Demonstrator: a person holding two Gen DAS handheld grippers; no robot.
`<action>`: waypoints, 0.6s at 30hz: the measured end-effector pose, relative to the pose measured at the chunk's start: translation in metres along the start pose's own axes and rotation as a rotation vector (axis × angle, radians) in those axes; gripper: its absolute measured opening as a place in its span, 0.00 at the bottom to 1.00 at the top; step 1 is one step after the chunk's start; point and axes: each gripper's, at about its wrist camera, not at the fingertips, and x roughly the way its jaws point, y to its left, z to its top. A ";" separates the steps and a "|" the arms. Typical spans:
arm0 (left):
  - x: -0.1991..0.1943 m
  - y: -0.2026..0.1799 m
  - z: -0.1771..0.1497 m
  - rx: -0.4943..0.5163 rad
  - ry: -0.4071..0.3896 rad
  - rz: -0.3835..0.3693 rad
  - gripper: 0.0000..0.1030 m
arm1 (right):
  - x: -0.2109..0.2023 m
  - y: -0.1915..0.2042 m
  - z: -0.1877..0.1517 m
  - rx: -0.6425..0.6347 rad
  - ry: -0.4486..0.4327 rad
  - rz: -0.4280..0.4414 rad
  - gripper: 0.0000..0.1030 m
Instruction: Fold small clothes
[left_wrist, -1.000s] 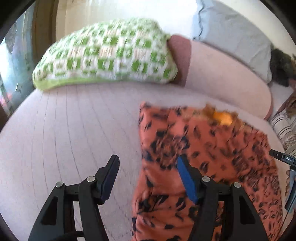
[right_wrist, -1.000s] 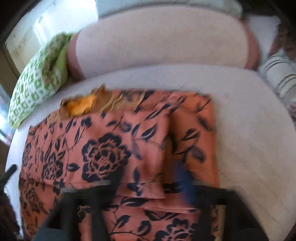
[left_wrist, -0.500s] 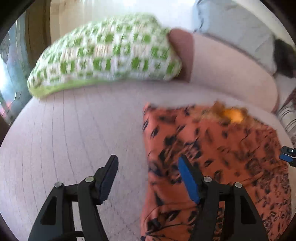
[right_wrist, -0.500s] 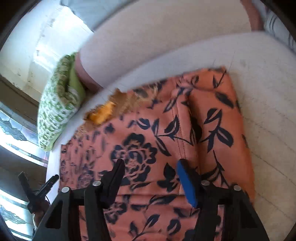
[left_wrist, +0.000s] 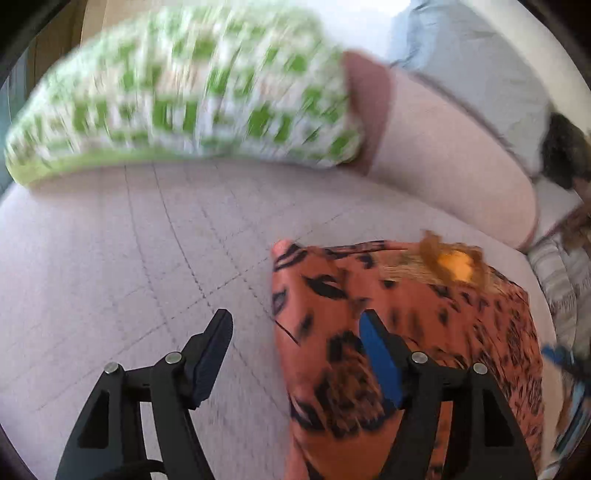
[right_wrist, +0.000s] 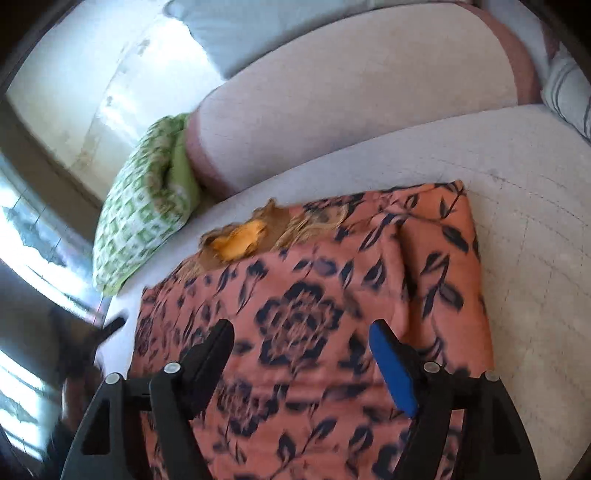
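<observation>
**Q:** Where is the garment, and what are your tools doing?

**Me:** The orange flowered garment lies flat on a pale quilted sofa seat, partly folded, with a fold ridge along its right side. A green checked cushion sits well behind it. My left tool stands wide and holds nothing; it straddles the garment's left edge, one finger over bare seat. My right tool hovers over the middle of the cloth, jaws opening, gripping nothing.

**Q:** What could go wrong from here?

**Me:** I judge the thin cloth is slippery. If my left tool closes on only the top layer at that edge, the layers could slide apart and undo the fold. Dragging sideways could bunch it.
</observation>
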 end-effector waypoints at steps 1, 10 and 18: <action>0.013 0.005 0.008 -0.004 0.037 -0.018 0.48 | -0.002 0.002 -0.004 -0.008 0.004 0.005 0.76; 0.019 0.008 0.009 0.122 0.035 0.085 0.12 | -0.014 -0.021 -0.012 0.012 0.019 -0.041 0.76; -0.041 -0.028 -0.007 0.143 -0.107 0.018 0.55 | 0.015 -0.017 0.035 0.145 0.018 0.292 0.81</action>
